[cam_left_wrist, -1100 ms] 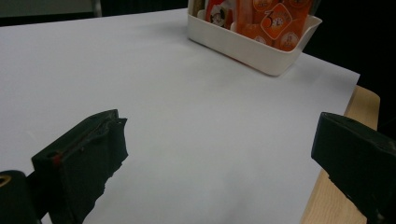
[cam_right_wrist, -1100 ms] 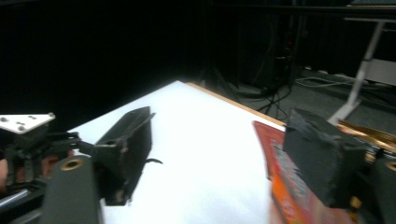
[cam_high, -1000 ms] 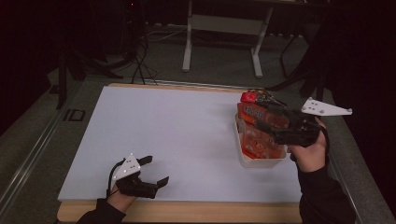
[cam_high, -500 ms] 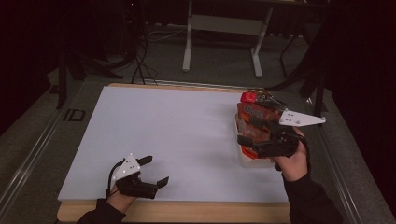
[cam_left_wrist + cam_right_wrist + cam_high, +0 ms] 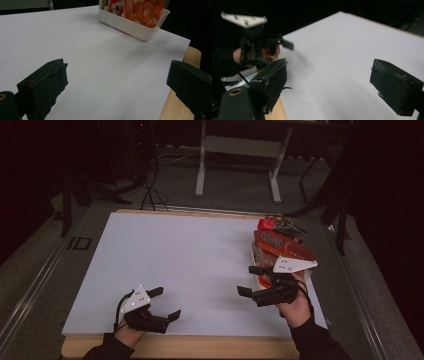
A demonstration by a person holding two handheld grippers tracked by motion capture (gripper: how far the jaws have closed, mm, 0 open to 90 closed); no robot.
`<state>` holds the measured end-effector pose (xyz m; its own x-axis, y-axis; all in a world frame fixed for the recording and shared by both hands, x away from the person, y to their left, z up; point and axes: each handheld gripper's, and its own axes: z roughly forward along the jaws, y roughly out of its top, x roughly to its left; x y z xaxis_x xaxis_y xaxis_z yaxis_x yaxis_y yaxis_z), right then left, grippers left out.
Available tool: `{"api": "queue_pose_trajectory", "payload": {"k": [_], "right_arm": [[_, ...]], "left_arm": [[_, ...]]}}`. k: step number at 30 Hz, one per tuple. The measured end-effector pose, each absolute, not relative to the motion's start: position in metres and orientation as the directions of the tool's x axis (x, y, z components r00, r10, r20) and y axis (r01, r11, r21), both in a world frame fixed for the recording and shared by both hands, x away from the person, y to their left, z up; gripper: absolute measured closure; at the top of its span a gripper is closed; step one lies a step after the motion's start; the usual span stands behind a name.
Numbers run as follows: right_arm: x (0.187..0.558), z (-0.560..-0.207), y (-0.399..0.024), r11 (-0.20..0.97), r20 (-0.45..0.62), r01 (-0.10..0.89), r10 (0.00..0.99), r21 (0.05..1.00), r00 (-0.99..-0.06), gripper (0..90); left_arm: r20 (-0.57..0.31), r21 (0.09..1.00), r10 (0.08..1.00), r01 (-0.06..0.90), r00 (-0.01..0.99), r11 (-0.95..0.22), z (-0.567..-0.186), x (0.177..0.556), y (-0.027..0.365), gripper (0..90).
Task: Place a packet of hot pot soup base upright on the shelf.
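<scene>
A white bin stands at the table's right side, packed with orange and red snack packets. My right gripper hovers low just in front of and left of the bin, open; its jaws have just been opening and nothing is between them. In the right gripper view my right gripper has only bare white sheet between its jaws. My left gripper rests open and empty near the front edge at the left. The left gripper view looks across the sheet to the bin and its packets.
A white sheet covers most of the wooden table, whose edge shows along the front. Beyond the table a white frame stand and cables lie on the dark floor. The left gripper appears far off in the right gripper view.
My right gripper has come down from above the bin and moved left and nearer, to just over the sheet beside the bin. The left gripper has stayed put.
</scene>
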<state>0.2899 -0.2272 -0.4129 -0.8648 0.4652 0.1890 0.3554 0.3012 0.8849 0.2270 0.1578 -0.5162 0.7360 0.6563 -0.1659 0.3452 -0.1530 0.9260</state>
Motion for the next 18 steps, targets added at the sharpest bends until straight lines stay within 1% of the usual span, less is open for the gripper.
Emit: {"api": "queue_pose_trajectory", "payload": {"k": [8, 11, 18], "right_arm": [[0.287, -0.44, -0.229, 0.298, 0.206, 0.382, 0.485, 0.875, -0.85, 14.0], [0.285, -0.449, -0.229, 0.329, 0.165, 0.363, 0.5, 0.872, -0.85, 14.0], [0.281, -0.46, -0.232, 0.335, 0.169, 0.373, 0.507, 0.865, -0.846, 14.1]], "left_arm": [[-0.163, 0.925, 0.65, 0.344, 0.743, -0.162, -0.517, 0.226, 0.156, 2.2], [-0.163, 0.925, 0.648, 0.344, 0.744, -0.161, -0.516, 0.226, 0.156, 2.2], [-0.169, 0.925, 0.648, 0.347, 0.743, -0.157, -0.517, 0.226, 0.156, 2.2]]}}
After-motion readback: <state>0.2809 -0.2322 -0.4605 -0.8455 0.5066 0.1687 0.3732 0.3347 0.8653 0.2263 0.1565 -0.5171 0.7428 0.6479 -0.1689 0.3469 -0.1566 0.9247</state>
